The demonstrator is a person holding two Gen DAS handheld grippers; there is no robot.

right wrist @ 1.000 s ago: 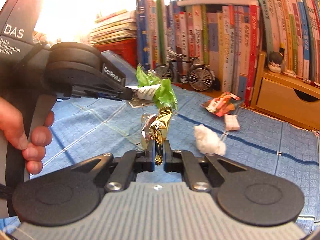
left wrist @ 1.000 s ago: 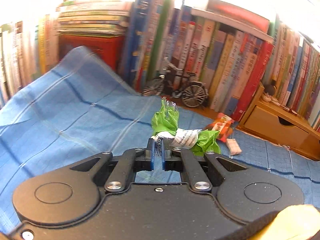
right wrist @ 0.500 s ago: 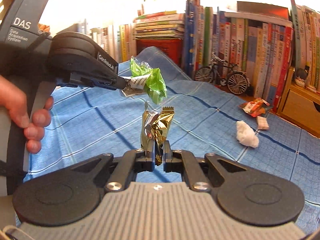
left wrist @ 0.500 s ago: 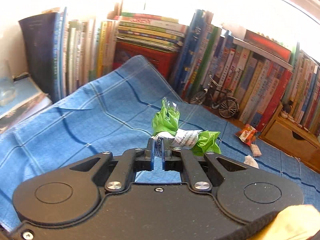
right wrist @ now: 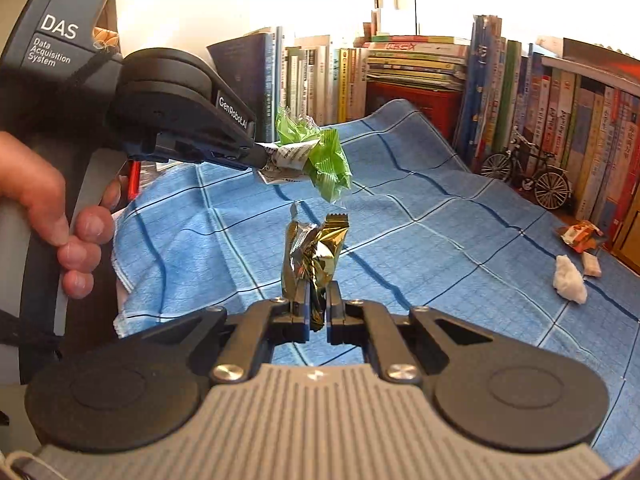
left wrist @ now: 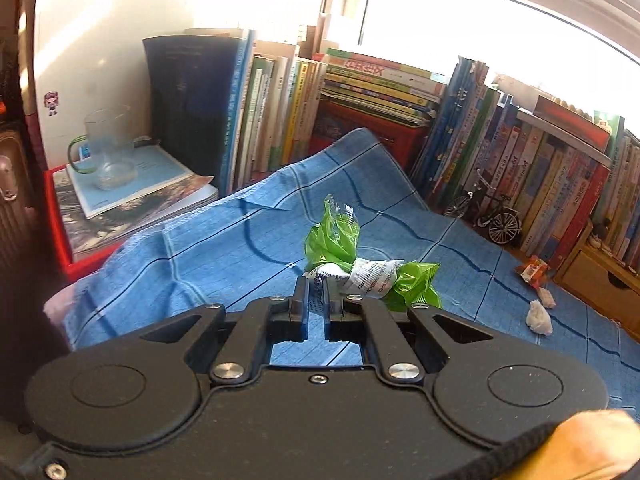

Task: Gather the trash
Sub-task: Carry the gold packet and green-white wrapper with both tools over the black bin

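Both claws swung left, crinkled green wrapper, gold foil

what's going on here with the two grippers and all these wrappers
A person is collecting trash from a blue cloth with a handheld gripper in each hand. The left gripper is shut on a crumpled green wrapper, held in the air. The right gripper is shut on a gold foil wrapper. An orange wrapper, a white wad and a small pale piece lie on the cloth near the books.
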